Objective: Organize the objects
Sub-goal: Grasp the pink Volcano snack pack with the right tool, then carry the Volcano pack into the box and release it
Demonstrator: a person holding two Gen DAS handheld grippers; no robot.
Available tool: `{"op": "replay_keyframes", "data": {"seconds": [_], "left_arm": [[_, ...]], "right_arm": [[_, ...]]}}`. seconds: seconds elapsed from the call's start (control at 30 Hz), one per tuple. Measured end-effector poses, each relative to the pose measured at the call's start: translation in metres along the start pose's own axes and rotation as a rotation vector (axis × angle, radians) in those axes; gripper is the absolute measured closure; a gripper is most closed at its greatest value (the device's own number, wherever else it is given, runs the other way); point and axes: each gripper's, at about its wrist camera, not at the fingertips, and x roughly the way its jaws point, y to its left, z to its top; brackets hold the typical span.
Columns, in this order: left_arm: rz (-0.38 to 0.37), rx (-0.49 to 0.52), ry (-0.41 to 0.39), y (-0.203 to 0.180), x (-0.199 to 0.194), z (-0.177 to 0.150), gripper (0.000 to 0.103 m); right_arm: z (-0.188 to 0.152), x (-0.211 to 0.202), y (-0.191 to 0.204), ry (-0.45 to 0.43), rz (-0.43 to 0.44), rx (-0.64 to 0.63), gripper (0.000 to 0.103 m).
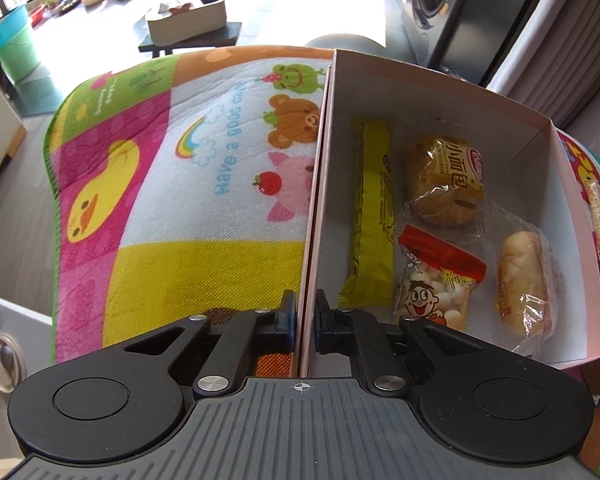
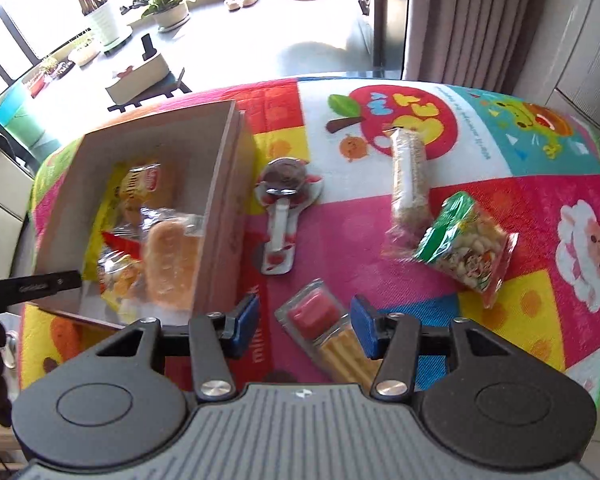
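Just ahead of the right gripper (image 2: 304, 326), between its spread, empty fingers, lies the clear-wrapped biscuit-stick pack with a red dip tub (image 2: 326, 334), long axis running from 11 to 5 o'clock. At 10 o'clock stands the open cardboard box (image 2: 220, 200), its wall pinched by the left gripper (image 1: 305, 320). The green nut packet (image 2: 466, 246) lies at 2 o'clock, clear of the way.

Snacks (image 1: 440, 216) in box (image 1: 572, 208) on mat (image 1: 180, 184)

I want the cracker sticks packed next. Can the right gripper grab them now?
Probably yes. The right gripper is open, and the cracker stick pack lies right between its fingers on the mat, with nothing on top.
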Motion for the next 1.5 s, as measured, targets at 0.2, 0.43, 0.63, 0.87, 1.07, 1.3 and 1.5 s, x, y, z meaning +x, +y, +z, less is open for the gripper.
{"op": "replay_keyframes", "data": {"seconds": [0.2, 0.43, 0.63, 0.87, 1.07, 1.3, 1.5], "left_arm": [[0.026, -0.053, -0.003, 0.000, -0.003, -0.004, 0.093], [0.055, -0.065, 0.004, -0.005, -0.006, -0.005, 0.092], [0.060, -0.075, 0.010, -0.007, -0.009, -0.008, 0.093], [0.052, -0.072, 0.008, -0.006, -0.013, -0.010, 0.093], [0.037, -0.045, 0.008, -0.007, -0.014, -0.011, 0.092], [0.008, -0.022, 0.021, -0.005, -0.012, -0.010, 0.092], [-0.032, -0.006, 0.037, 0.000, -0.012, -0.009, 0.092]], "right_arm": [[-0.010, 0.024, -0.013, 0.087, 0.009, -0.121, 0.052], [-0.044, 0.031, -0.011, 0.148, 0.014, -0.140, 0.051], [-0.058, 0.021, -0.002, 0.149, 0.055, -0.155, 0.051], [-0.042, 0.032, 0.004, 0.131, 0.004, -0.162, 0.054], [-0.050, 0.028, 0.013, 0.139, -0.015, -0.188, 0.071], [-0.069, 0.012, 0.026, 0.196, -0.015, -0.136, 0.071], [-0.087, -0.024, 0.043, 0.284, 0.042, -0.022, 0.071]]}}
